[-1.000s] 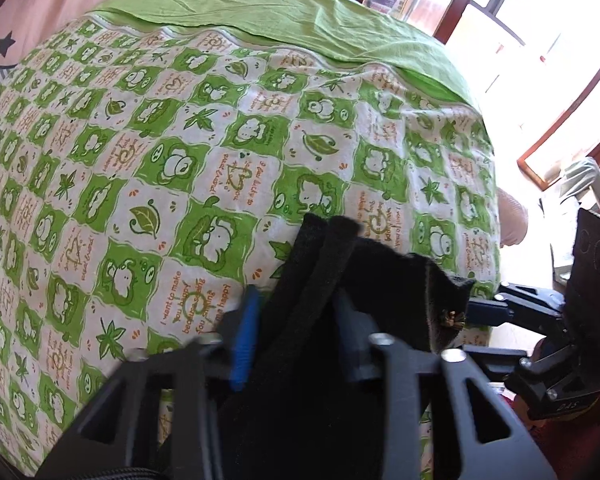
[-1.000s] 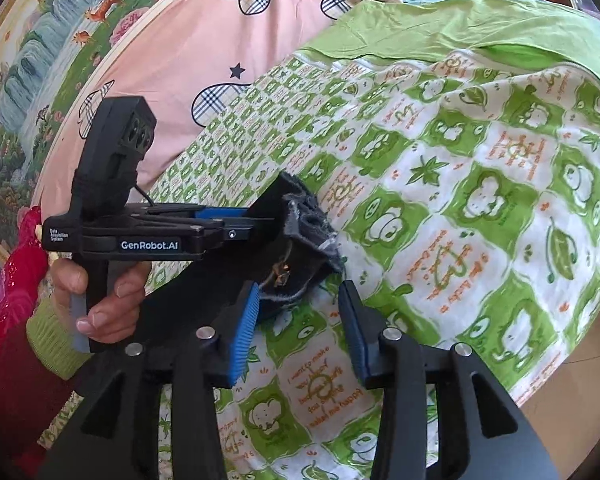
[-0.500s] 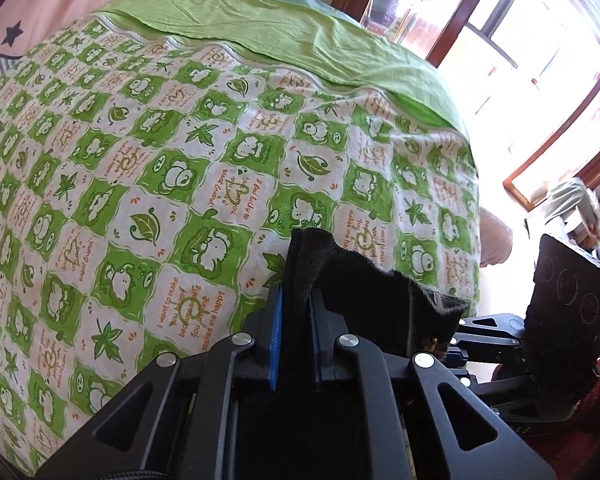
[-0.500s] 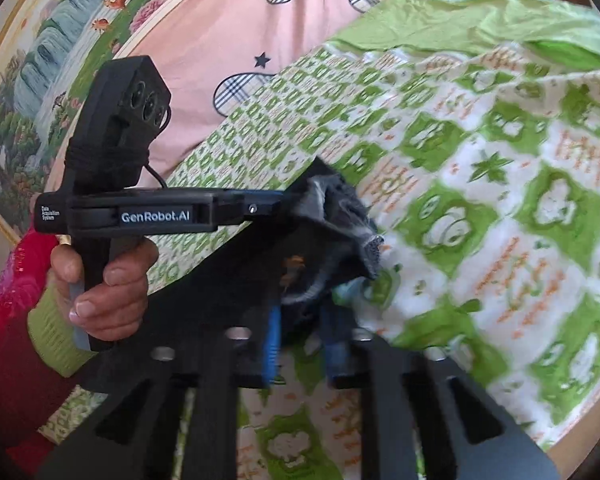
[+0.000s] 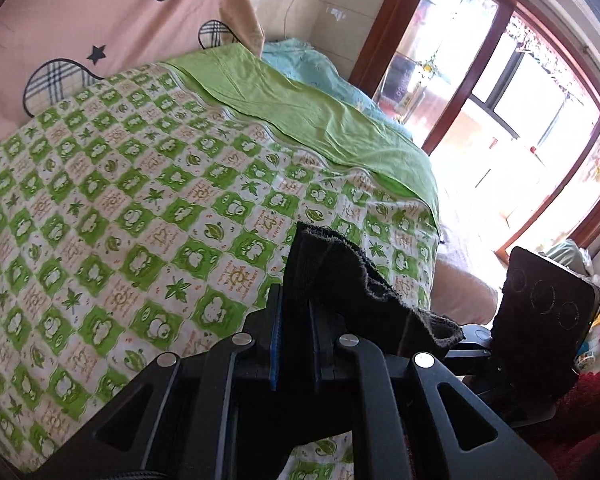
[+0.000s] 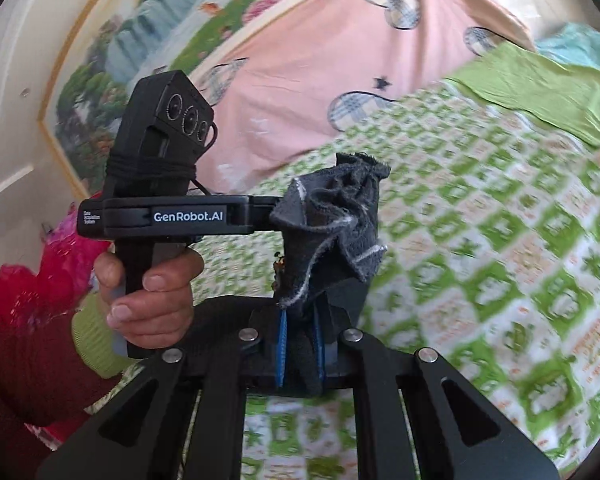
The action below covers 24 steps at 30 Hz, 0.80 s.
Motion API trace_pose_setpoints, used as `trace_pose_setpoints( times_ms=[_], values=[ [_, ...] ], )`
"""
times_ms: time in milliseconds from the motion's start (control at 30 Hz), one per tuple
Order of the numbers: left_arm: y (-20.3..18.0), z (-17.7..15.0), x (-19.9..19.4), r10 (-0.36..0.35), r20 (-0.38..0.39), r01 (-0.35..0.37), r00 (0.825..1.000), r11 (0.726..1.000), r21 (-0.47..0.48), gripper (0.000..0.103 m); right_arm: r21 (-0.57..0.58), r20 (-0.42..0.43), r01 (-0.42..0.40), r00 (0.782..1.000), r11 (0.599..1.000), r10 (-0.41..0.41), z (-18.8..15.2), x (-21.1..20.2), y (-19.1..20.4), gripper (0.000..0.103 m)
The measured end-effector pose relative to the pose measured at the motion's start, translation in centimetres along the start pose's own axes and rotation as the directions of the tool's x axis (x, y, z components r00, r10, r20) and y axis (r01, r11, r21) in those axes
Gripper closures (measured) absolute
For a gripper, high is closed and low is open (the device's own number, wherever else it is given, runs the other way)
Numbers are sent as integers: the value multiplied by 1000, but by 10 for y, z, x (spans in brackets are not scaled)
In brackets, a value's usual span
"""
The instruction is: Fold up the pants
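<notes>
Black fleecy pants (image 5: 340,276) hang bunched above the green-and-white frog-print quilt (image 5: 112,216), pinched at one edge by the left gripper (image 5: 296,336) and alongside by the right gripper (image 6: 300,344), both clamped tight.

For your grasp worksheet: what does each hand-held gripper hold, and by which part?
Both hold the dark pants by their bunched top edge: left hand-held gripper, right hand-held gripper.

A bed with a green-and-white frog-print quilt (image 5: 148,216) filled the frame's centre. Bright daylight poured through brown-framed windows (image 5: 512,92) at upper right; a landscape painting (image 6: 140,40) hung upper left.
</notes>
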<state>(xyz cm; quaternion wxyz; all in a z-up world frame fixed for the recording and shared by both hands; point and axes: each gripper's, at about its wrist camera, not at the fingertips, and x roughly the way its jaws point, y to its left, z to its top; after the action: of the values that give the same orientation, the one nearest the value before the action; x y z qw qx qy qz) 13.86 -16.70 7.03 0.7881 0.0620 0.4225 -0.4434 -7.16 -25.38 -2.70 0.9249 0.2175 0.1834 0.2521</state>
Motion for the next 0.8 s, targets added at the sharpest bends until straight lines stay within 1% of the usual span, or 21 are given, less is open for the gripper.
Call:
trace_pose_setpoints(
  times_ms=[133, 233, 300, 333, 433, 567, 667, 767, 800],
  values=[
    [10, -19, -37, 35, 55, -33, 998, 999, -40, 93, -80, -53, -80, 996, 994, 76, 2, 20, 29, 91],
    [21, -35, -60, 69, 93, -61, 993, 995, -83, 93, -106, -88, -127, 989, 986, 117, 2, 33, 43, 91],
    [30, -48, -71, 91, 109, -78, 990, 989, -122, 94, -117, -123, -150, 983, 982, 136, 0, 46, 50, 91],
    [35, -54, -75, 97, 114, -80, 989, 987, -142, 97, -125, -138, -157, 981, 980, 140, -1, 51, 54, 91],
    [50, -78, -87, 125, 124, -98, 984, 974, -203, 97, -144, -197, -182, 969, 973, 152, -9, 70, 66, 91],
    [71, -108, -92, 147, 134, -104, 980, 953, -286, 97, -170, -266, -206, 951, 964, 156, -23, 92, 78, 91],
    [86, -129, -94, 158, 135, -102, 978, 930, -353, 97, -178, -311, -214, 938, 960, 152, -34, 109, 82, 91],
    [100, -150, -95, 171, 130, -102, 977, 901, -421, 96, -180, -351, -211, 926, 961, 138, -42, 124, 84, 91],
    [106, -158, -95, 176, 127, -102, 976, 888, -448, 96, -178, -369, -208, 920, 962, 130, -45, 129, 84, 91]
  ],
)
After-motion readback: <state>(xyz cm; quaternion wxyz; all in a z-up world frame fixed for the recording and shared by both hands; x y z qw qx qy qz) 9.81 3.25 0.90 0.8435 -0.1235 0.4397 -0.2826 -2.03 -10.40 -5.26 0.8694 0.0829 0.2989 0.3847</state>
